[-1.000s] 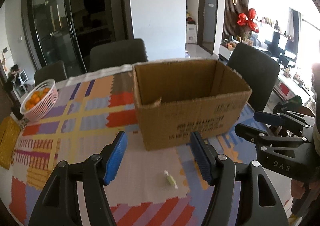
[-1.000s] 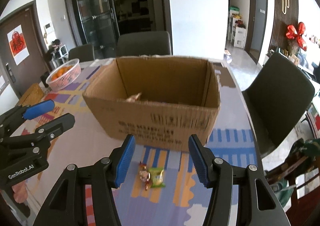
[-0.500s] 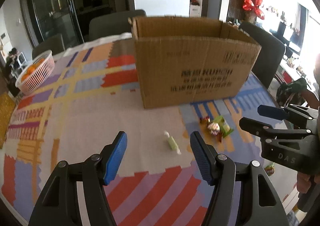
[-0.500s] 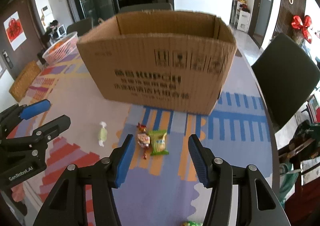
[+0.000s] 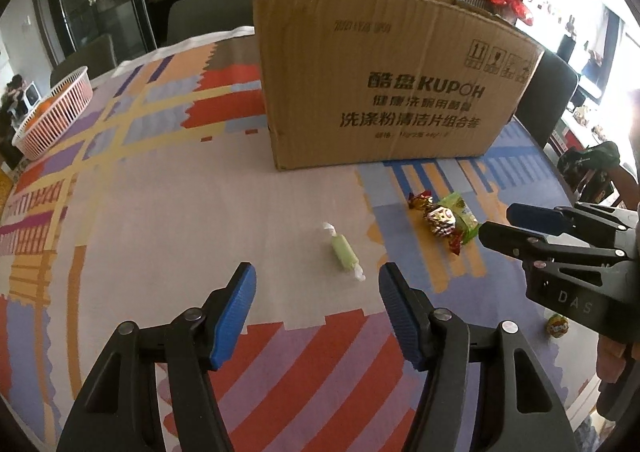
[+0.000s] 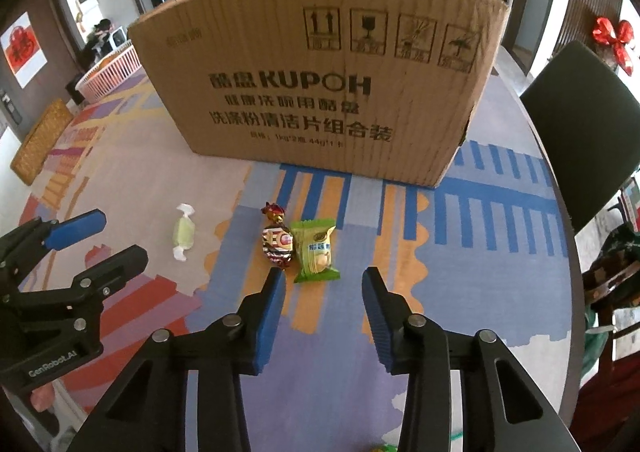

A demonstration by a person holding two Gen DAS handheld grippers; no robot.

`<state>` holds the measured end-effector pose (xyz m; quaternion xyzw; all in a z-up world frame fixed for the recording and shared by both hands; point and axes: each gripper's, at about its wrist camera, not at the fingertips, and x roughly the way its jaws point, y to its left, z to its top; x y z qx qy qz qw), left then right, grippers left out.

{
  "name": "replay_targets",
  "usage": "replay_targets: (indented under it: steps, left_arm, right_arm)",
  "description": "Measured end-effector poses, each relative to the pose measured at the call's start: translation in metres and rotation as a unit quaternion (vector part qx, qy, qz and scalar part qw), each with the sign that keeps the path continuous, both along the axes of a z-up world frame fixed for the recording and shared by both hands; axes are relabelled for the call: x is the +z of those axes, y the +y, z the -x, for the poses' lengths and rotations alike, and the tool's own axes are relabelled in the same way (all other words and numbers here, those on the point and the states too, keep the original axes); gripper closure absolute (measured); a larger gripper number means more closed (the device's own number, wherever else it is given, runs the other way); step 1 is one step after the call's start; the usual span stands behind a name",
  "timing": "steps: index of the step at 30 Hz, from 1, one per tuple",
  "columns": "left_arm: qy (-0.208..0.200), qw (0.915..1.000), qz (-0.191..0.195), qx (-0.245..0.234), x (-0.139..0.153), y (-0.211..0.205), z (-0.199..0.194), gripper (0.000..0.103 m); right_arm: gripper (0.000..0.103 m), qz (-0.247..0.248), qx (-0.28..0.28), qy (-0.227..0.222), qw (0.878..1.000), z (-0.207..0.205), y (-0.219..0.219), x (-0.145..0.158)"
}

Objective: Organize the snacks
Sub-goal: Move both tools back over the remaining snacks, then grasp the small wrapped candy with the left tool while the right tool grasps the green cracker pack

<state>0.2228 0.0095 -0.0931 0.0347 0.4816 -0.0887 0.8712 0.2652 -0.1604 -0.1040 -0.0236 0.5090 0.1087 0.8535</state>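
Observation:
A pale green twist-wrapped candy (image 5: 344, 252) (image 6: 183, 231) lies on the patterned tablecloth just ahead of my left gripper (image 5: 318, 284). That gripper's jaws are closing, with nothing between them. A green snack packet (image 6: 316, 250) (image 5: 464, 213) and a red foil candy (image 6: 277, 238) (image 5: 438, 217) lie side by side just ahead of my right gripper (image 6: 323, 282). Its jaws are closing too, and nothing is between them. Behind the snacks stands a printed cardboard box (image 5: 380, 79) (image 6: 320, 71).
A white basket of oranges (image 5: 50, 113) sits at the far left of the table. A small round candy (image 5: 557, 326) lies near the right table edge. Dark chairs (image 6: 580, 123) stand around the table. A woven mat (image 6: 40, 139) lies at the left.
Both grippers have come down toward the table, so the box top rose out of view and the snacks look closer. The right gripper's jaws have narrowed; the left jaws narrowed slightly.

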Motion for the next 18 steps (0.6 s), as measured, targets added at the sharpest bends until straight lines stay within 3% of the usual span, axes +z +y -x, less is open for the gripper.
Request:
replay_targets:
  steps: [18]
  left_arm:
    - [0.031, 0.9995, 0.001, -0.005, -0.026, -0.011, -0.033, 0.059]
  right_arm:
    - [0.070, -0.008, -0.002, 0.026, 1.000, -0.024, 0.006, -0.022]
